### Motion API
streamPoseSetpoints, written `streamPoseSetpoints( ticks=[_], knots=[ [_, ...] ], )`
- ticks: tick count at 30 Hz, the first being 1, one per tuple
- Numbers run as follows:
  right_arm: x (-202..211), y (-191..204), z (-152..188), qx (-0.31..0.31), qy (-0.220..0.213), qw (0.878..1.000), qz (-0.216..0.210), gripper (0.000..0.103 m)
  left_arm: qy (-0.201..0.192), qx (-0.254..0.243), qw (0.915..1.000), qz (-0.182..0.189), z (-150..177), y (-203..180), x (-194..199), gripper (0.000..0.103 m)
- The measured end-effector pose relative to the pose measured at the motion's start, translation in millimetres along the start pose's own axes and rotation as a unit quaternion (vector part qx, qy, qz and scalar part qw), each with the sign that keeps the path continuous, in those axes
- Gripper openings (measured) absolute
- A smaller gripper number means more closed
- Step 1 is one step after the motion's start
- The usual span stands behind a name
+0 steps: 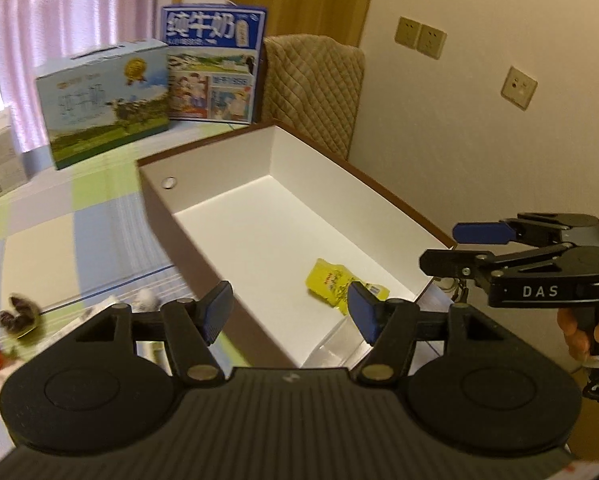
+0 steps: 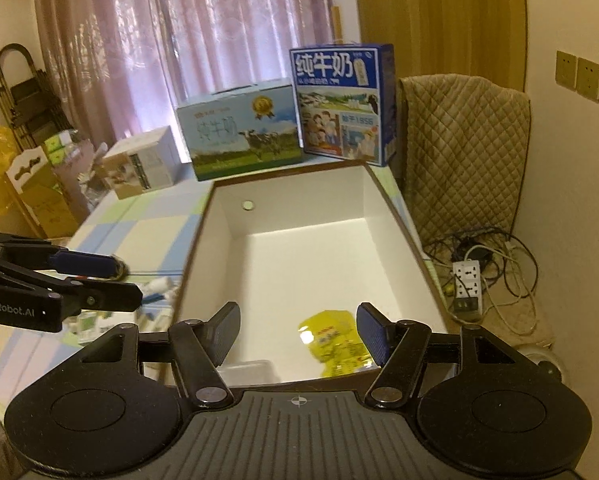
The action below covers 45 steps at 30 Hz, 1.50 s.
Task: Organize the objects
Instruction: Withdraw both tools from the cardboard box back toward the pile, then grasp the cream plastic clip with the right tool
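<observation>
A white-lined, brown-edged box (image 1: 259, 184) (image 2: 387, 208) stands open on the checked tablecloth. A yellow packet (image 1: 335, 280) (image 2: 333, 340) lies on its floor near the front, beside a clear plastic container (image 1: 331, 346) (image 2: 247, 370). My left gripper (image 1: 291, 312) is open and empty over the box's left wall; it also shows in the right wrist view (image 2: 117, 284). My right gripper (image 2: 297, 334) is open and empty above the box's near end, and shows in the left wrist view (image 1: 439, 246). Small loose items (image 1: 19, 314) (image 2: 159, 286) lie on the cloth left of the box.
Two milk cartons (image 2: 243, 132) (image 2: 339, 104) and a smaller box (image 2: 143, 164) stand behind the box. A quilted cover (image 2: 463, 148) is at the right, with a power strip and cables (image 2: 467, 284) on the floor.
</observation>
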State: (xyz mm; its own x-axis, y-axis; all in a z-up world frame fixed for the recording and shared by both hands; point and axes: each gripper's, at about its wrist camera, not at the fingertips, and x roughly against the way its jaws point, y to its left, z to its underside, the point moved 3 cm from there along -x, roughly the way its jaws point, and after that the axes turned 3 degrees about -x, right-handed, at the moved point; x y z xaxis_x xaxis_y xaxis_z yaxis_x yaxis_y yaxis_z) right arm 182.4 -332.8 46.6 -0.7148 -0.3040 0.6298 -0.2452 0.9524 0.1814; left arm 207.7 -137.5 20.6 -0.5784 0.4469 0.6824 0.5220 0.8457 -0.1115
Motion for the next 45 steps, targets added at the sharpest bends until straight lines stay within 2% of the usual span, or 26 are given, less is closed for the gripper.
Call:
streamPoseSetpoints(
  ticks=[9,15,21,34,45],
  knots=[
    [10,53,16,0.013,0.002,0.999,-0.031,0.062,-0.012,0.027,0.9990,-0.034,30,26,59,0.065],
    [9,89,31,0.016,0.010,0.998,-0.065,0.062,-0.010,0.044,0.9969,-0.064,62,47,93,0.070],
    [-5,122,43,0.023,0.027,0.995,-0.093,0.062,0.000,0.071,0.9933,-0.091,91,70,113,0.073],
    [-47,162,68,0.048,0.059,0.993,-0.095,0.062,0.033,0.117,0.9835,-0.134,130,111,107,0.075],
    [-83,172,81,0.057,0.074,0.994,-0.058,0.062,0.056,0.135,0.9760,-0.162,145,130,85,0.076]
  ],
)
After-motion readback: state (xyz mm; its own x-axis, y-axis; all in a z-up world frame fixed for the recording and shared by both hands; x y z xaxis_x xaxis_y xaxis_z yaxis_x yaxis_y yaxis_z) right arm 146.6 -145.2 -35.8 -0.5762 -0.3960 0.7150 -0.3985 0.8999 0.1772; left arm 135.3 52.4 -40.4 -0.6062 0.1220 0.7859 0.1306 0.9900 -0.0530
